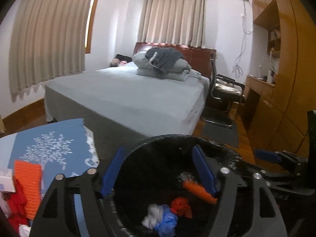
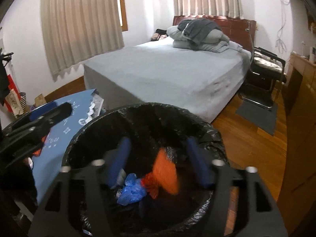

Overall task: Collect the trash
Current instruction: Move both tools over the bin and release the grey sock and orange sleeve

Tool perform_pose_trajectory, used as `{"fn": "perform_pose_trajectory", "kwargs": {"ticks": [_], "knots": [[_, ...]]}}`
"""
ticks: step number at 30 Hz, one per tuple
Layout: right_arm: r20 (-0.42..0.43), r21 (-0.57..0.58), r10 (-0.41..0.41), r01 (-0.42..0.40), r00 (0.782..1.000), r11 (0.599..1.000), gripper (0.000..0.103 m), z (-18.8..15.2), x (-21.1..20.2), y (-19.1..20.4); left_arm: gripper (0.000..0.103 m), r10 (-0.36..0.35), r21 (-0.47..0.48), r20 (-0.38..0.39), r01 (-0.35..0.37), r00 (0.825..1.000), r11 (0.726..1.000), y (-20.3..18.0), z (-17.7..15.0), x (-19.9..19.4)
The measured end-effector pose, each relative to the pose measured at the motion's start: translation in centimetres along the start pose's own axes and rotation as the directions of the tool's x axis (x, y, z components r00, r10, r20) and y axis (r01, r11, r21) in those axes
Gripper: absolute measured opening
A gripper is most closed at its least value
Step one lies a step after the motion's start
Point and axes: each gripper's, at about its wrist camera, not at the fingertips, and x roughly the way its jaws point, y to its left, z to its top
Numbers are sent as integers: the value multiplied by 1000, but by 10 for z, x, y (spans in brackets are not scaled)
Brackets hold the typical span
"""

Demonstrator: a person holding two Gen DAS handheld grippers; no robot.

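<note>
- Left wrist view: the left gripper point(image 1: 158, 171) stands spread over the round black bin lined with a black plastic bag point(image 1: 223, 148), nothing between its blue pads. An orange ribbed block point(image 1: 29, 185) lies at 9 o'clock on the blue table cover printed with a white tree point(image 1: 59, 142); the other view shows no such block there.
- Right wrist view: the right gripper point(image 2: 160, 162) is spread too, and a blurred orange piece point(image 2: 165, 173) sits between its pads without touching either.
- Inside the bin, at 6 o'clock, lie a crumpled blue plastic bag point(image 2: 131, 192), a red crumpled bag point(image 2: 151, 185) and a white wad point(image 1: 153, 214).
- The bin's bottom is dark and hard to make out.
- No writing is readable.
</note>
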Motion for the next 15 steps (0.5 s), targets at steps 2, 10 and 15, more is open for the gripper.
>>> {"fn": "perform_pose_trajectory", "kwargs": {"ticks": [2, 10, 15], "knots": [[32, 3, -8, 8, 999, 1000, 94, 3, -3, 3, 80, 26, -4, 12, -26, 1000, 1000, 8, 1, -8], [56, -33, 57, -55, 997, 998, 96, 8, -6, 37, 93, 179, -55, 27, -177, 984, 983, 59, -4, -54], [44, -63, 124, -121, 991, 991, 96, 8, -4, 73, 93, 265, -85, 11, -263, 964, 961, 90, -16, -80]]}}
